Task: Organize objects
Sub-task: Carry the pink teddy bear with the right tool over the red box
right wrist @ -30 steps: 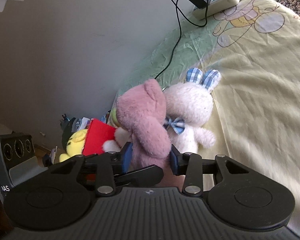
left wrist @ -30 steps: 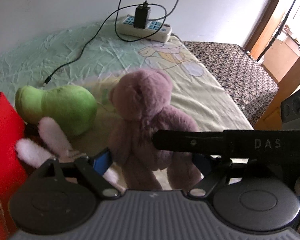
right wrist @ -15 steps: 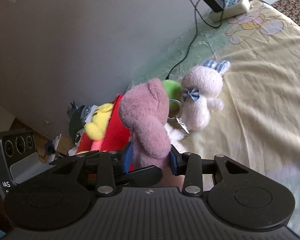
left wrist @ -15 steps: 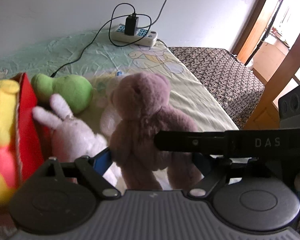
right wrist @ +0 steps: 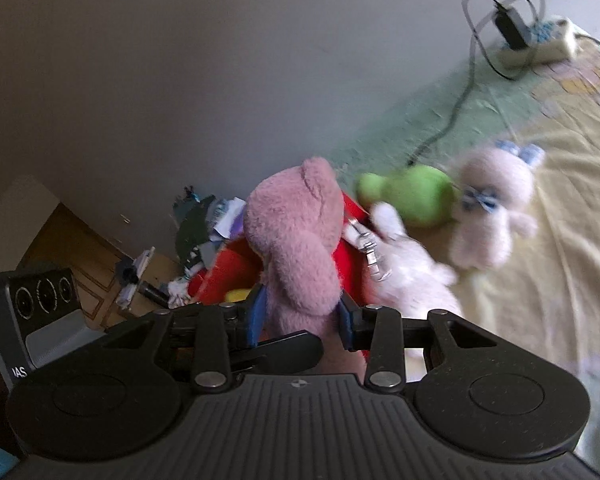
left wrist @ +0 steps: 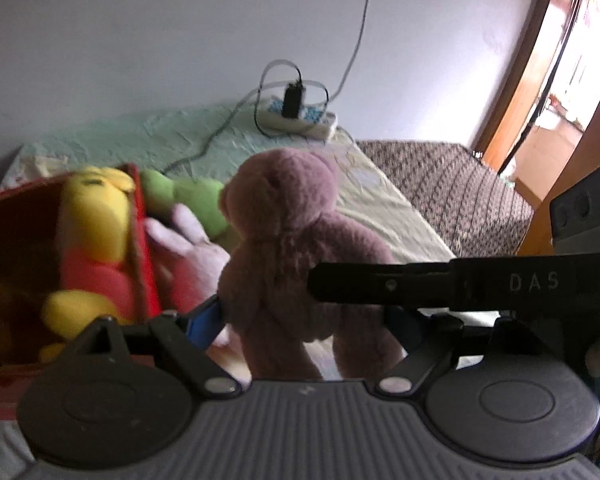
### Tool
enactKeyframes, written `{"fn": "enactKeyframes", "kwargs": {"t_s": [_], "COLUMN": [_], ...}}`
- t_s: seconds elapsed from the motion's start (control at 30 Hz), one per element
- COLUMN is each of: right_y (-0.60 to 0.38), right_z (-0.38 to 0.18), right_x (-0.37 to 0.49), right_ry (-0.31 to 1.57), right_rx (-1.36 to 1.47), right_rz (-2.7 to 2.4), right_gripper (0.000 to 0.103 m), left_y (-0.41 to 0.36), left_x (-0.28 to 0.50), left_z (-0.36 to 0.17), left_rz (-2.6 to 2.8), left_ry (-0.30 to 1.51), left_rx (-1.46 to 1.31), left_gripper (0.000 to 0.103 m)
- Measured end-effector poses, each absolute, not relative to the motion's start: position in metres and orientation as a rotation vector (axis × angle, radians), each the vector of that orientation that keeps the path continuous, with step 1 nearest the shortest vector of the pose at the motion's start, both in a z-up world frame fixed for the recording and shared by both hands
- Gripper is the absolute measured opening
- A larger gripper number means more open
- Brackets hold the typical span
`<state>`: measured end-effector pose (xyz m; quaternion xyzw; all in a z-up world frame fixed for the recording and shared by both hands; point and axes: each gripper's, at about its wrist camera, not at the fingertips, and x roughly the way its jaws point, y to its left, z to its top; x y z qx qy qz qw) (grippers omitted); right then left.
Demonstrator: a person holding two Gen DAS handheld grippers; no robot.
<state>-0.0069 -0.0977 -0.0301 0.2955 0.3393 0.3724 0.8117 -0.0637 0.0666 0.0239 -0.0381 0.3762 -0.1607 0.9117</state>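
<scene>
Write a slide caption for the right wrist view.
Right hand-held gripper clamps a pink teddy bear above the red box.

Showing: five plush toys, namely one mauve bear [left wrist: 296, 240], one yellow bear [left wrist: 96, 236], one green toy [right wrist: 416, 196], two white rabbits [right wrist: 492, 216]; one red box [left wrist: 140, 248].

This is a bedroom in a home: a bed [left wrist: 380, 200] with a cartoon-printed sheet stands against a plain wall [left wrist: 180, 40], plush toys [right wrist: 492, 208] lie on it, and a wooden door frame [left wrist: 520, 92] is beside.

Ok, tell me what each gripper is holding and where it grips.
Both hold the pink teddy bear: left gripper across its legs and lower body, right gripper around its lower body.
</scene>
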Motion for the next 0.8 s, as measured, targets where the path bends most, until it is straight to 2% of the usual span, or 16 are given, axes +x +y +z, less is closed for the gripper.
{"fn": "enactKeyframes", "kwargs": {"t_s": [0.43, 0.8], "right_y": [0.008, 0.114], "right_z": [0.013, -0.011], "right_x": [-0.002, 0.028], "right_ry": [0.594, 0.672], "right_rx": [0.638, 0.642], "right_rz": [0.811, 0.83], "right_gripper": [0.038, 0.038], "left_y": [0.166, 0.273], "left_x": [-0.078, -0.077], "left_z": [0.074, 0.066], "left_rz": [-0.356, -0.282], "left_ry": [0.603, 0.621], "left_rx": [-0.063, -0.094], "left_gripper": [0.085, 0.085]}}
